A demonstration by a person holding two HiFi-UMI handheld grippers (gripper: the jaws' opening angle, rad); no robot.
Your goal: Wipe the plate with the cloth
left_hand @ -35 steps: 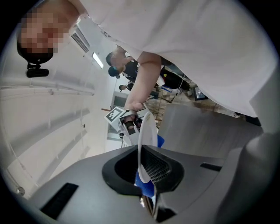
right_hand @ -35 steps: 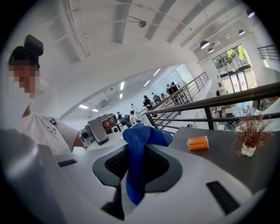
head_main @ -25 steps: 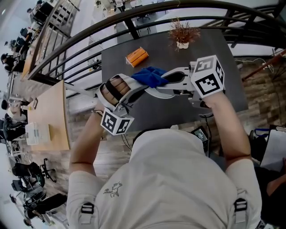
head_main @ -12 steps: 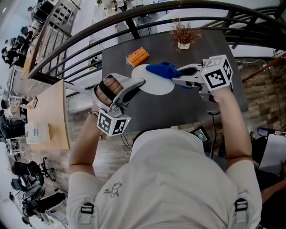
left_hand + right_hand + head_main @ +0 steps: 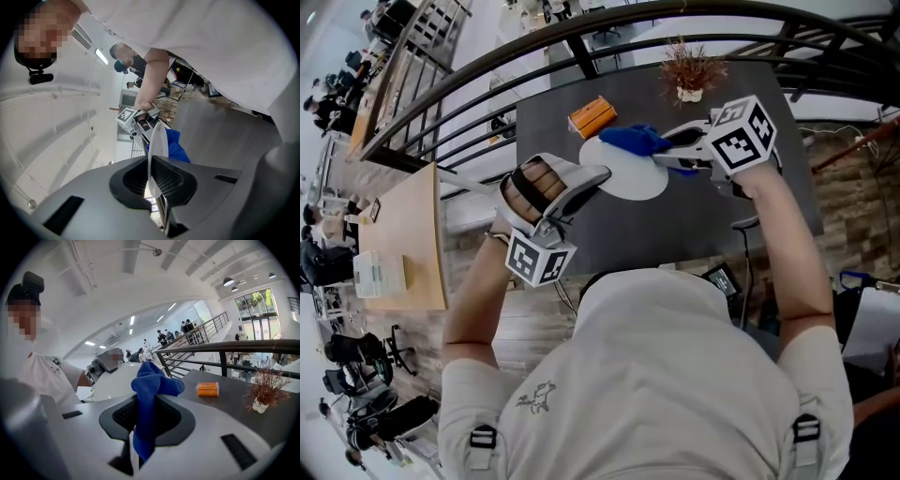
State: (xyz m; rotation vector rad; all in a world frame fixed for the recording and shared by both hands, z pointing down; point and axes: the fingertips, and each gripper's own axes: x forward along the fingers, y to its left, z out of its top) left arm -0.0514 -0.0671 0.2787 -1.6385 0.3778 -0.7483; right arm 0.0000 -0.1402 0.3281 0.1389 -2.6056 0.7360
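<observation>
The white plate (image 5: 628,173) is held out over the dark grey table (image 5: 750,202); the left gripper (image 5: 595,176) has its jaws clamped tight on the near rim, and in the left gripper view the plate (image 5: 158,140) stands edge-on between the two pads; whether its underside touches the table cannot be told from any view. The right gripper (image 5: 664,148) comes in from the opposite side with its jaws pinched on a bunched blue cloth (image 5: 633,139); in the right gripper view the cloth (image 5: 152,385) fills the gap between the pads, with a loose end hanging below and a rounded wad standing out past the tips. That wad lies on the plate's upper face at its far edge, the side nearest the orange box (image 5: 591,117); from the left gripper view the cloth (image 5: 177,149) shows just beside the plate's face, with the right gripper (image 5: 140,121) behind it.

As a judgement, the wiping is under way rather than finished or unstarted: both tools are engaged and cloth meets plate; the cloth sits at only one edge, though, so most of the face lies bare toward the left gripper. The surface looks plain white with no visible marks; how much of it has been covered cannot be read; sweeping across the rest of the face, and setting plate and cloth down, appear to be what is left. A small dried plant (image 5: 687,70) in a white pot stands at the table's far side, well apart from the work.
</observation>
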